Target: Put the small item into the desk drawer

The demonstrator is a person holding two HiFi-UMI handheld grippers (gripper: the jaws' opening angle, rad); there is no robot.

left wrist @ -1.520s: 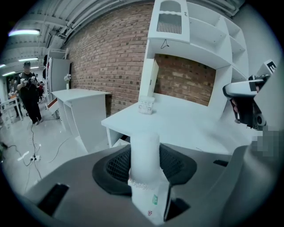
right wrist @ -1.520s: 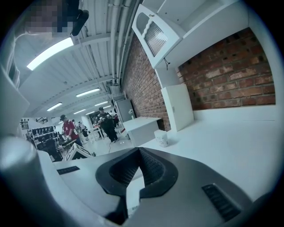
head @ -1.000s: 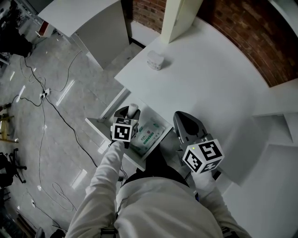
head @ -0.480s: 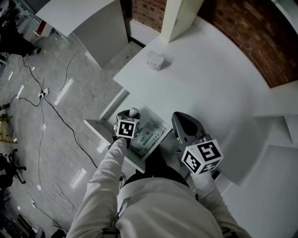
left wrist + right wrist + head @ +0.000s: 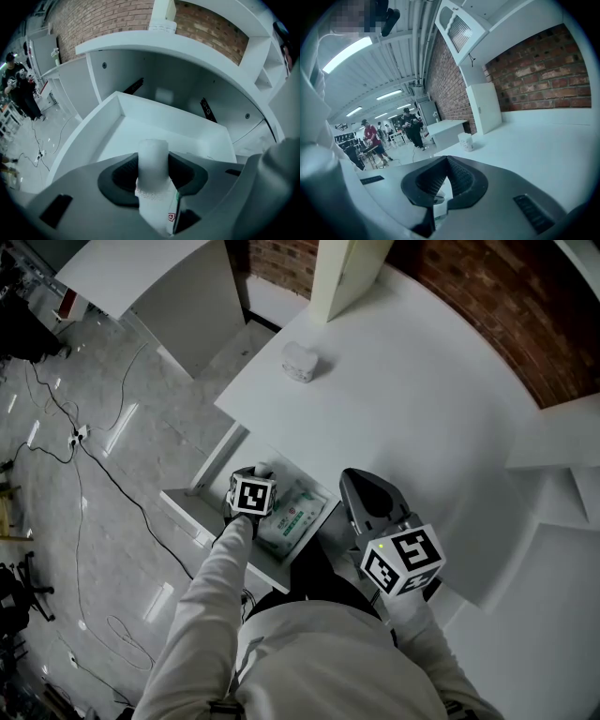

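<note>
My left gripper is shut on the small item, a white tube-like bottle, and holds it over the open desk drawer. In the left gripper view the small item stands upright between the pads of the left gripper, with the drawer's bare white floor just beyond it. My right gripper hovers above the desk's front edge, to the right of the drawer. In its own view the right gripper has its pads together with nothing between them.
A green-and-white packet lies in the drawer's right half. A small white container stands on the white desk near its far-left corner. Cables run across the grey floor at left. People stand far off.
My left gripper has sunk a little toward the drawer with the item still held. The right gripper has barely shifted.
</note>
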